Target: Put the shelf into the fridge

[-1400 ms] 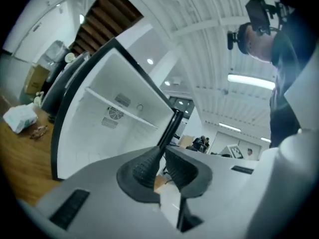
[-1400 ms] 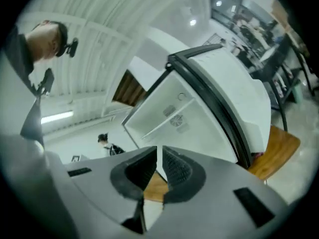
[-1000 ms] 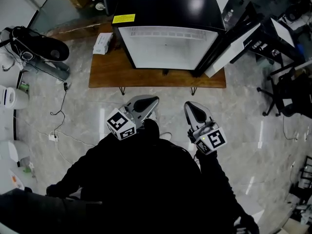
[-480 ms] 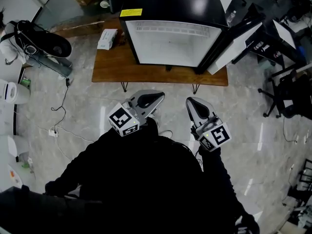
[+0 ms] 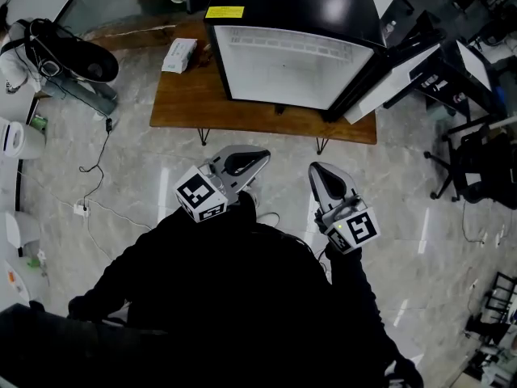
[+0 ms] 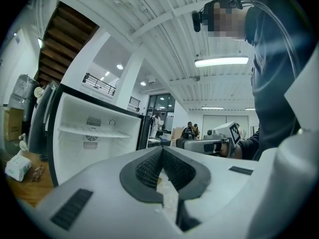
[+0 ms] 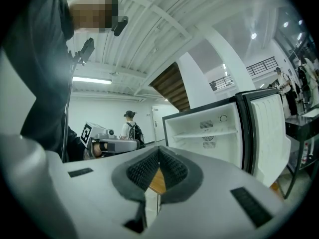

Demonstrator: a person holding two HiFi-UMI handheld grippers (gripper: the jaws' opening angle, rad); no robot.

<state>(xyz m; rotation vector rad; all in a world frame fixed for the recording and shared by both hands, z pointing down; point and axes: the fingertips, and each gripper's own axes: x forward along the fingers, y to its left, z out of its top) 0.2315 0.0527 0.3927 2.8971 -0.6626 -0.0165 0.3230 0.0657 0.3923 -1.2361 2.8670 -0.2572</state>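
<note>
The black fridge point(image 5: 291, 67) stands open on a low wooden table point(image 5: 186, 107), its door point(image 5: 388, 75) swung out to the right. A white shelf point(image 6: 94, 132) lies across the white inside, and it also shows in the right gripper view as the shelf point(image 7: 209, 133). My left gripper point(image 5: 260, 157) and right gripper point(image 5: 319, 170) hover side by side over the floor, short of the table. Both are shut with nothing between the pads, as the left gripper point(image 6: 162, 151) and right gripper point(image 7: 158, 151) show close up.
A white packet point(image 5: 178, 55) lies on the table's left end. Cables point(image 5: 93, 184) trail over the marble floor at the left, beside a black machine point(image 5: 69, 55). Office chairs point(image 5: 477, 160) and desks crowd the right. A person with a backpack point(image 7: 130, 131) stands far off.
The head view has shifted slightly, so the fridge and table sit a little higher and more tilted. Both grippers stay shut and have hardly moved.
</note>
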